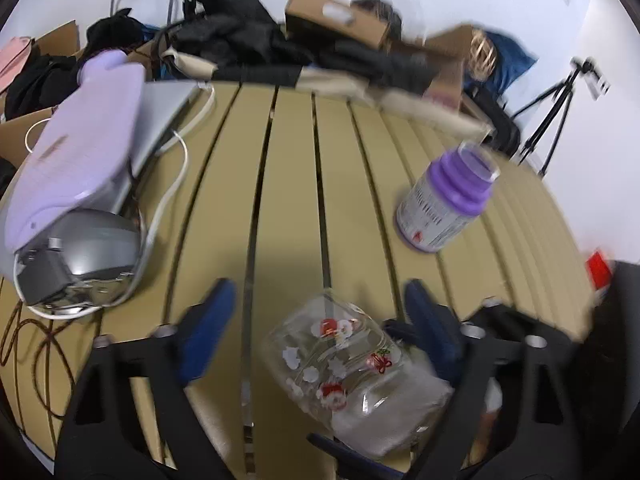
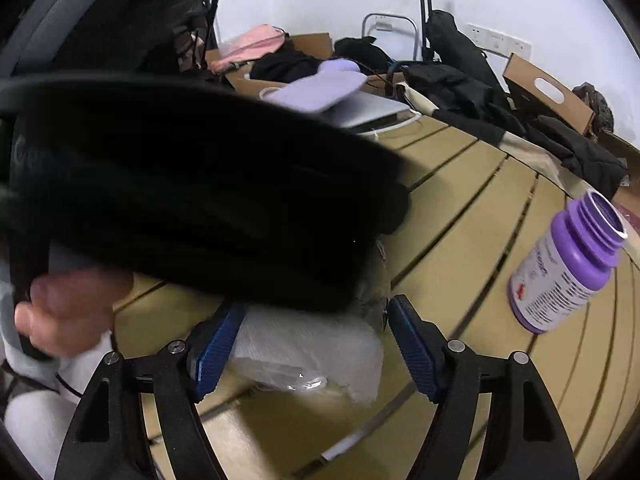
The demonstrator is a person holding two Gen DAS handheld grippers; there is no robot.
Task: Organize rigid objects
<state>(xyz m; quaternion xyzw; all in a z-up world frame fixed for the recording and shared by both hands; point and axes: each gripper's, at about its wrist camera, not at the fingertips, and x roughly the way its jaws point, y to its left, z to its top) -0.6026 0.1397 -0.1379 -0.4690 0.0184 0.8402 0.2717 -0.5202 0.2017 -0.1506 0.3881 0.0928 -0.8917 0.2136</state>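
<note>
both cams were fisheyes riding on the grippers, looking forward along their own blue fingers and tilted down at the slatted bench [image 1: 296,184]. the left wrist one sat low and close over the near part, facing the cluttered far edge. the right wrist one was just as close but angled across the slats, toward the far left corner. both caught the purple bottle [image 1: 448,200] [image 2: 568,264], the glass jar [image 1: 352,368] [image 2: 304,348], the lilac case [image 1: 76,152] [image 2: 320,84] and that far-edge pile.

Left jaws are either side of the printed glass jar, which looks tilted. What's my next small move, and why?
Probably close the left gripper gently on the glass jar. Its jaws stand open with the jar between them, leaning right; the purple bottle stands well clear.
</note>
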